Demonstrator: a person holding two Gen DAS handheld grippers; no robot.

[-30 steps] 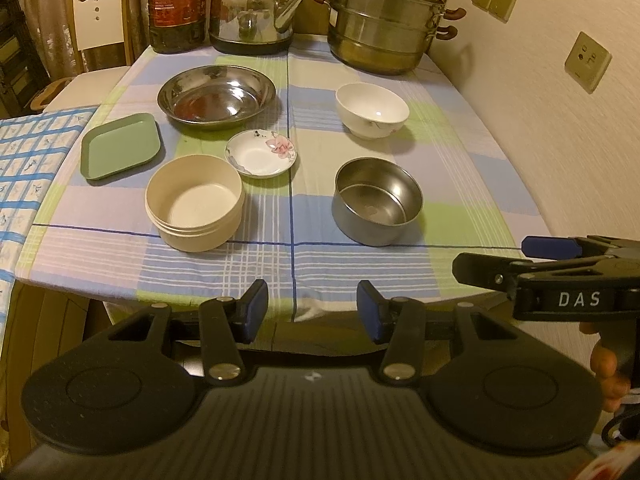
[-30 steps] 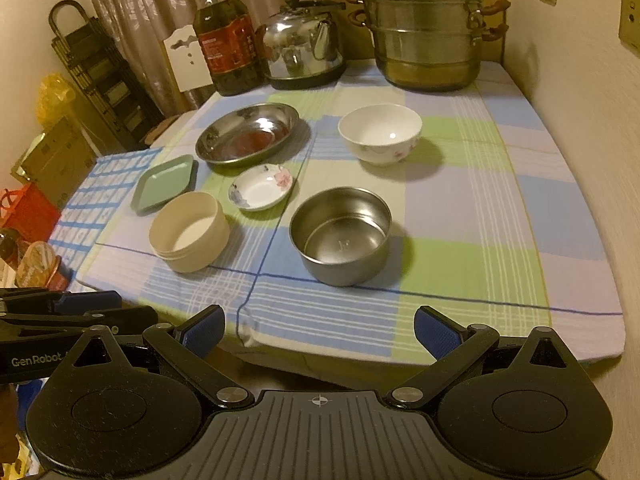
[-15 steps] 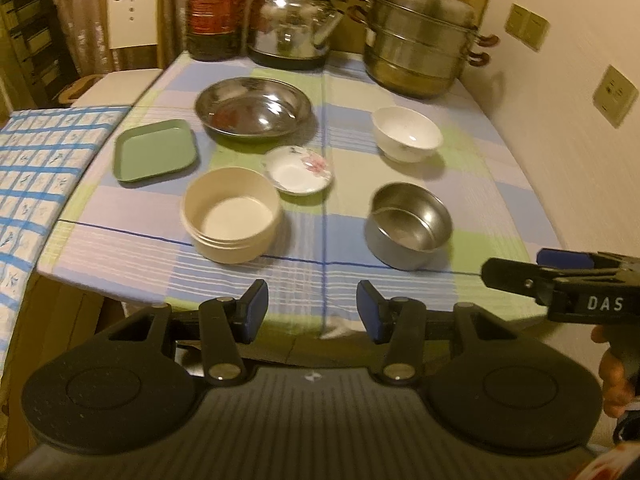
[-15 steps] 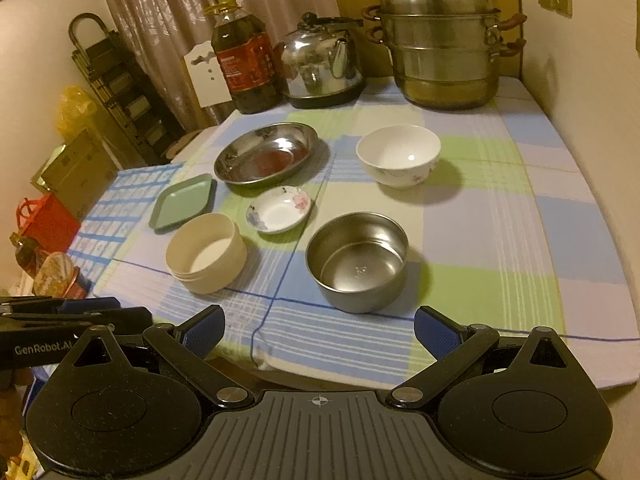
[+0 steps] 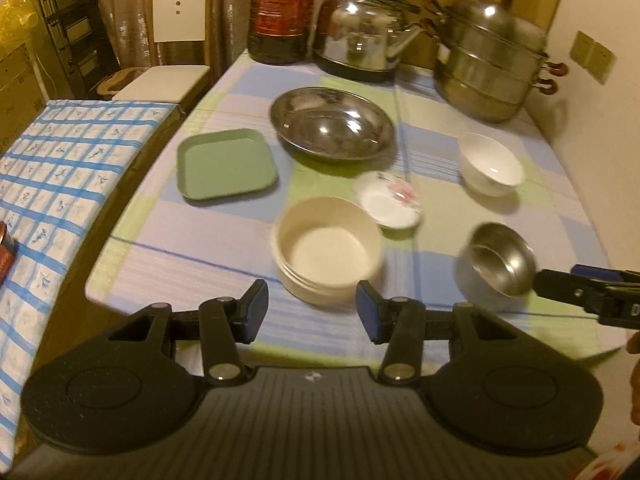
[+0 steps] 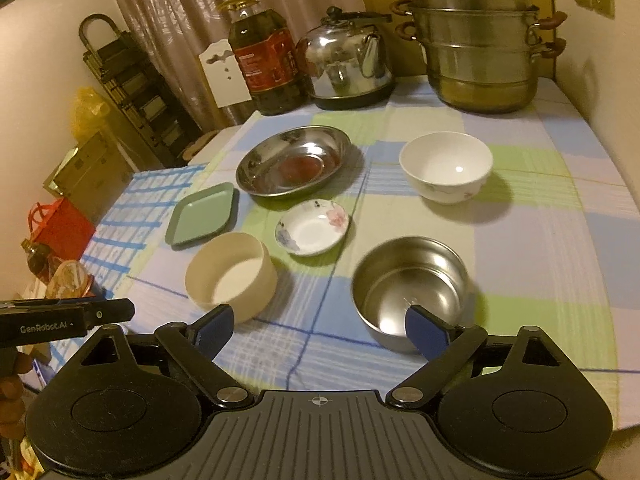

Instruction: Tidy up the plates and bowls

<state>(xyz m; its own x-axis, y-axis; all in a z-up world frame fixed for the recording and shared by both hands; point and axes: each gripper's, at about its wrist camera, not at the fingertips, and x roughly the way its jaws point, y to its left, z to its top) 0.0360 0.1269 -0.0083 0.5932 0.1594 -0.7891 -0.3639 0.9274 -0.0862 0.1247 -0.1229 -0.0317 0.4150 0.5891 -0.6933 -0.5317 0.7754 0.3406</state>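
Since the steel bowl (image 6: 410, 290) sits nearest on the checked tablecloth (image 6: 540, 240), my right gripper (image 6: 320, 326), jaws wide and just narrowing, straddles its near rim; my left gripper (image 5: 308, 306) hangs empty, jaws parted, before the cream bowl (image 5: 328, 248).

A checked cloth (image 6: 540, 216) covers the worktop (image 5: 132, 200) — on it bowls, plates, kettle (image 6: 346, 66), steamer pot (image 6: 482, 46), oil bottle (image 6: 266, 66).

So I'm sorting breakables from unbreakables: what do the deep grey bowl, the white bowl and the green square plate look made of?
Deep grey bowl: polished steel, judging by the mirror-like reflections inside. White bowl: probably glazed ceramic, glossy with a sharp highlight and a printed pattern outside. Green square plate: likely plastic or melamine, flat matte colour; the look leaves that open.
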